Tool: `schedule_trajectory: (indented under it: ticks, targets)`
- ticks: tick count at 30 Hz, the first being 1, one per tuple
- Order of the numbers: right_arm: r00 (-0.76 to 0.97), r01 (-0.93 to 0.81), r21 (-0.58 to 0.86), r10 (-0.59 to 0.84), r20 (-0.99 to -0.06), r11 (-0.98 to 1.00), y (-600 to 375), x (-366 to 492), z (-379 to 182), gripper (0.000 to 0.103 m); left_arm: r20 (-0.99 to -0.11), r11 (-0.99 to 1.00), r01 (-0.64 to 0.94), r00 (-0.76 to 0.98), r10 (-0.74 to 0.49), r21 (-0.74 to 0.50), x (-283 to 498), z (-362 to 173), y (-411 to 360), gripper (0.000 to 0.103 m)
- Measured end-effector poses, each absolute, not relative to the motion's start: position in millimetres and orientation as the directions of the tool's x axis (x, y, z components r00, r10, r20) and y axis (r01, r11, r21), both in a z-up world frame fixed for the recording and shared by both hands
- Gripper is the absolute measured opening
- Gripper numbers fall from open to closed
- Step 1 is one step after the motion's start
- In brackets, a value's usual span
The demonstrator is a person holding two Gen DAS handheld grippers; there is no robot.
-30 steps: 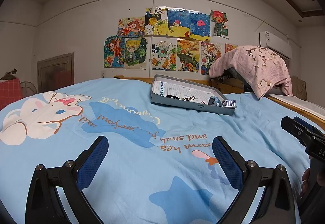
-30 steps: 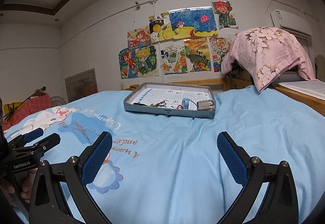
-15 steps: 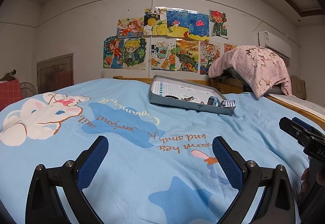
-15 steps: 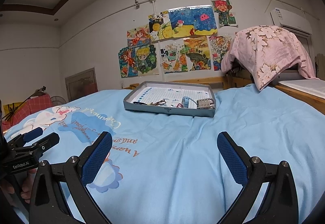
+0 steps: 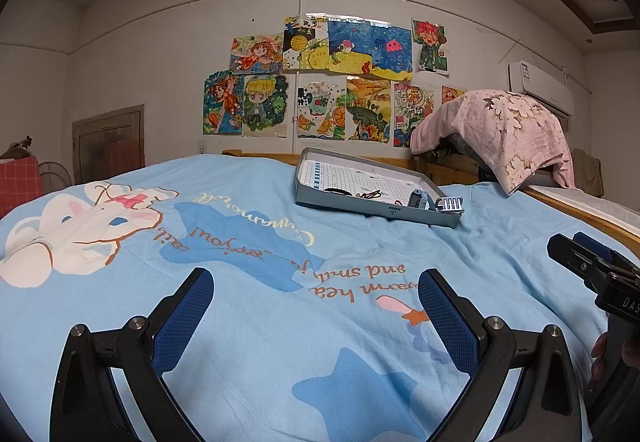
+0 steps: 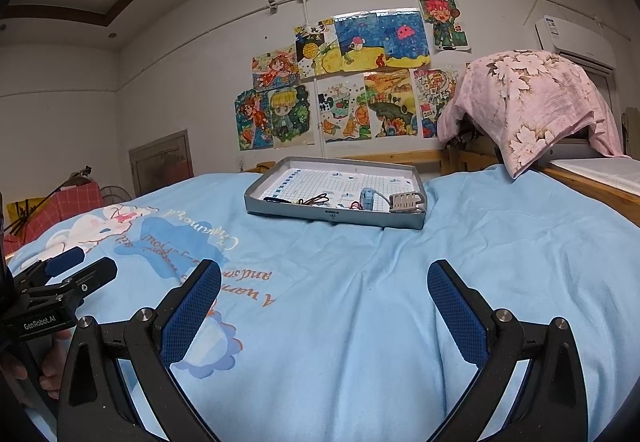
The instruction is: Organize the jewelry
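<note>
A shallow grey tray (image 5: 340, 205) (image 6: 288, 210) lies far across the blue bedsheet. It holds small jewelry: a dark cord (image 6: 316, 199), a light blue piece (image 6: 366, 197) and a silver-grey comb-like clip (image 6: 404, 200) (image 5: 450, 204) at its right corner. My left gripper (image 5: 314, 306) is open and empty, low over the sheet, well short of the tray. My right gripper (image 6: 324, 298) is open and empty, also short of the tray. Each gripper shows at the edge of the other's view.
The bed is covered by a blue printed sheet (image 6: 500, 242). A pink floral cloth (image 6: 528, 101) drapes over something at the right, behind a wooden bed rail (image 5: 568, 209). Drawings hang on the far wall (image 5: 320, 81).
Both views have shifted very slightly; the tray sits a touch lower in the right wrist view. Both grippers stay open and empty.
</note>
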State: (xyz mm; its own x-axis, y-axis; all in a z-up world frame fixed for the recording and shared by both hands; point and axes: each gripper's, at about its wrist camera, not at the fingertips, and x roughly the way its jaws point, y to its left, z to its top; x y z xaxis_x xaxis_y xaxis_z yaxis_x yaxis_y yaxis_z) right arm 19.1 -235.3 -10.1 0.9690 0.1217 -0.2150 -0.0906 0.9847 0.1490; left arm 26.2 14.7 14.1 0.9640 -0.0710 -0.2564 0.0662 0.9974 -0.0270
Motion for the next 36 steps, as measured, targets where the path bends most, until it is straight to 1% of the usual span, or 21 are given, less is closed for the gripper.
schedule_trajectory:
  ticks: [36]
  targets:
    - [0.968,-0.091,0.151,0.123,-0.219,0.984,-235.7,19.9,-10.1,0.102,-0.265,0.998,0.061,0.962,-0.066,-0.025,26.6,10.6,16.3,0.103]
